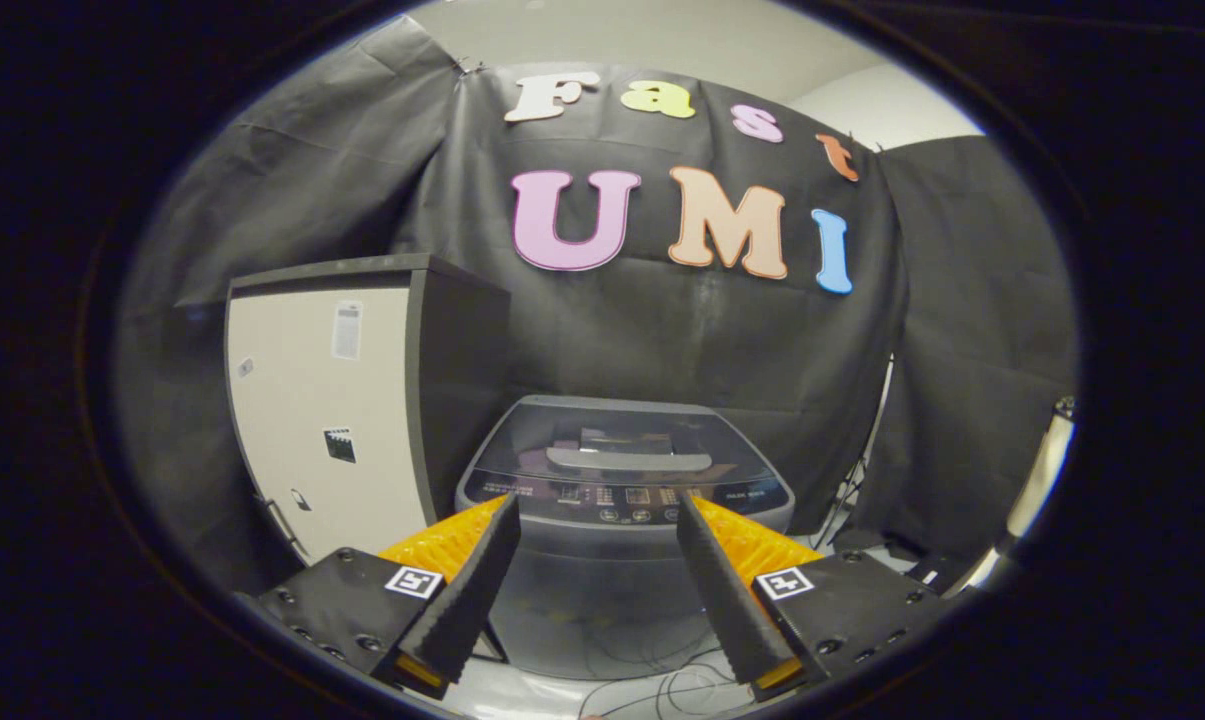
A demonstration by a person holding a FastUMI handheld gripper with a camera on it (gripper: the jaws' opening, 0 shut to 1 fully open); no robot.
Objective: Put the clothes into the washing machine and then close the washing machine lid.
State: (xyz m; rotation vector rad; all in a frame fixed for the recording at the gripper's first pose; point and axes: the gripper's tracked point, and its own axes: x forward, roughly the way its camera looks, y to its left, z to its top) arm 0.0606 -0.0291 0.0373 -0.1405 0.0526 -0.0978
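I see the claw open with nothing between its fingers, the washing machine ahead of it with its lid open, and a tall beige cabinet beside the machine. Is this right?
Not quite: the lid of the washing machine is closed, lying flat on top, as the gripper view shows. The rest holds: the claw is open with nothing held, and the tall beige cabinet stands beside the machine.

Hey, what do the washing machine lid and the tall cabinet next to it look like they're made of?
Washing machine lid: seemingly dark tinted glass or glossy plastic, since it reflects the surroundings; its pale grey handle looks like plastic. Cabinet beside the washer: smooth matte beige panel in a black frame, possibly painted metal or laminate; the look leaves that open. The gripper is open, with the washer just ahead of its fingers.
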